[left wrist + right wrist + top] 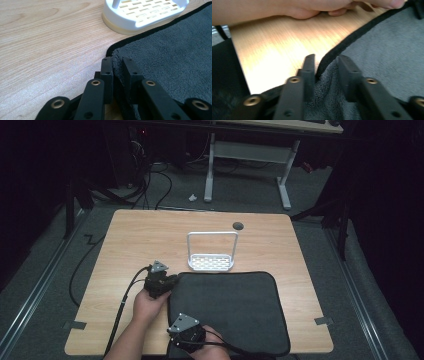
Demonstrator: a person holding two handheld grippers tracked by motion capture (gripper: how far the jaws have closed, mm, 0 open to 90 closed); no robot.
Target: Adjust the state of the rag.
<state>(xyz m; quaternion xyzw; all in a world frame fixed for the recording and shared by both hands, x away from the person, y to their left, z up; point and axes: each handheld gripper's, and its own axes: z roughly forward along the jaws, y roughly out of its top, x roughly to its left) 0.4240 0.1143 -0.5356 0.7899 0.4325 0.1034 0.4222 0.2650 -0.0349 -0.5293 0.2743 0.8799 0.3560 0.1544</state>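
Grey mat (230, 312) lies on the near right of the worktop (135, 240). Left hand-held gripper (117, 75) pinches its far left corner, right hand-held gripper (325, 75) its near left edge. Next both should probably lift together, to fold it

Mat (235, 310) fuzzy grey cloth; table (140, 235) matt wood; rack (211, 263) glossy white plastic.

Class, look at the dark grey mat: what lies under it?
The dark grey mat lies on the wooden table, one edge by the white rack. Whatever lies beneath the mat's middle is covered.
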